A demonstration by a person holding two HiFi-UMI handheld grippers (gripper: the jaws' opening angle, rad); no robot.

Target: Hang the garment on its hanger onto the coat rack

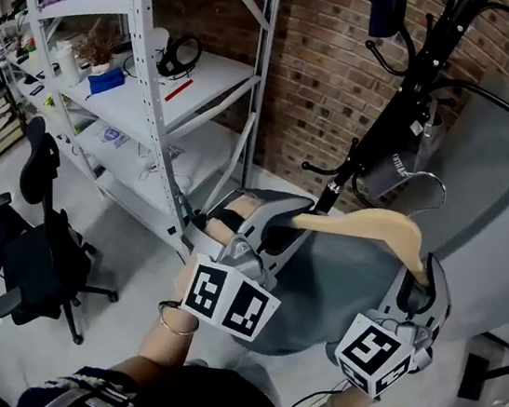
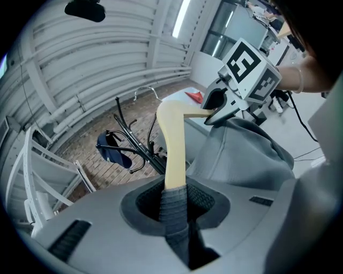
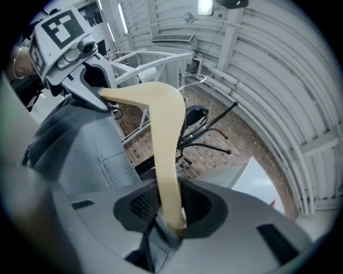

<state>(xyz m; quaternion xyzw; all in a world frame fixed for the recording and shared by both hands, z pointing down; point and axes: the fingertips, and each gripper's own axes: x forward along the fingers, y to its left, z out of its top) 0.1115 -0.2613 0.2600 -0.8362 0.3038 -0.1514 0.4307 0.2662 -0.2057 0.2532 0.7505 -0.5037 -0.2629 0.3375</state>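
A pale wooden hanger (image 1: pixel 369 226) with a metal hook (image 1: pixel 423 186) carries a grey garment (image 1: pixel 340 295) that hangs below it. My left gripper (image 1: pixel 267 231) is shut on the hanger's left arm (image 2: pixel 172 155), with grey cloth pinched in its jaws. My right gripper (image 1: pixel 417 285) is shut on the hanger's right arm (image 3: pixel 166 160), cloth bunched under it. The black coat rack (image 1: pixel 412 88) stands just beyond the hook, its curved pegs near it; a dark blue cap (image 1: pixel 388 5) hangs on a top peg.
White metal shelving (image 1: pixel 151 70) with small items stands to the left. A brick wall (image 1: pixel 322 57) is behind the rack. A black office chair (image 1: pixel 36 252) sits at lower left. A large grey panel (image 1: pixel 507 215) leans at the right.
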